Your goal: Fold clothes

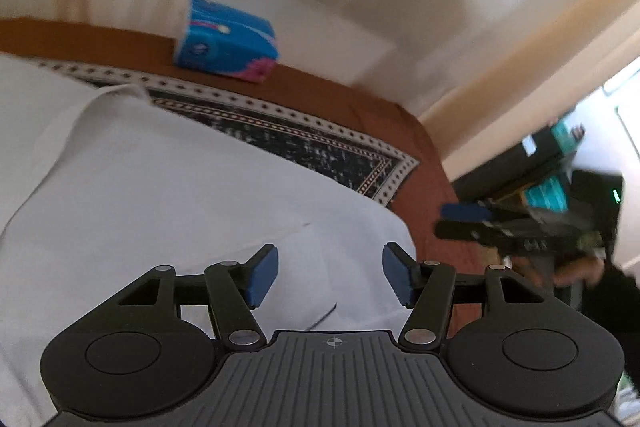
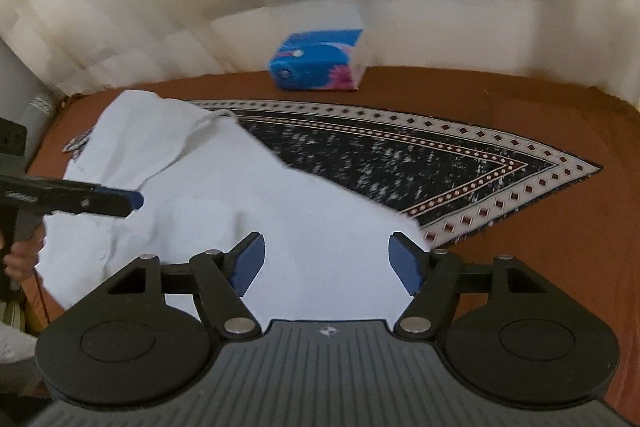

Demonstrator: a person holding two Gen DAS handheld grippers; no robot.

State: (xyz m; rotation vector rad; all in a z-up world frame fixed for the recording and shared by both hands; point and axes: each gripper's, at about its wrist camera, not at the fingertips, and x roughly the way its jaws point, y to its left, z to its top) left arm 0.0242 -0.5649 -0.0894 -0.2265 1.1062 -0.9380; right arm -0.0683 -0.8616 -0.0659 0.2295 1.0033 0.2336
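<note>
Below my fingers: a white cloth garment (image 2: 248, 195) lies spread on the brown-covered counter (image 2: 560, 227), partly over a black patterned mat with a pale diamond border (image 2: 420, 163).

Garment's lie: its long axis runs from the far left, where a collar or hem edge curls (image 2: 208, 123), down to the near right, where its edge ends just beside my right fingers.

Right gripper (image 2: 326, 263): fingers stand released and wide, nothing between them; I see only white cloth beneath the gap, and I judge they are lifted clear of it, not touching.

Left gripper (image 1: 330, 275): fingers likewise released and empty, hanging over the garment's near right part, with the bare brown edge of the counter just to the right.

Which hand is nearer: the left gripper, seen from the right wrist view (image 2: 100, 201), points in over the garment's left side; my right one sits over the near right edge. Each is closest to its own side.

Pose: both tilt downward toward the cloth, side by side.

Next move, as I judge it: pick a fresh edge on each side to fold across the long axis.

Bystander: a blue and pink tissue pack (image 2: 318, 61) rests at the far edge, well apart from the garment.
</note>
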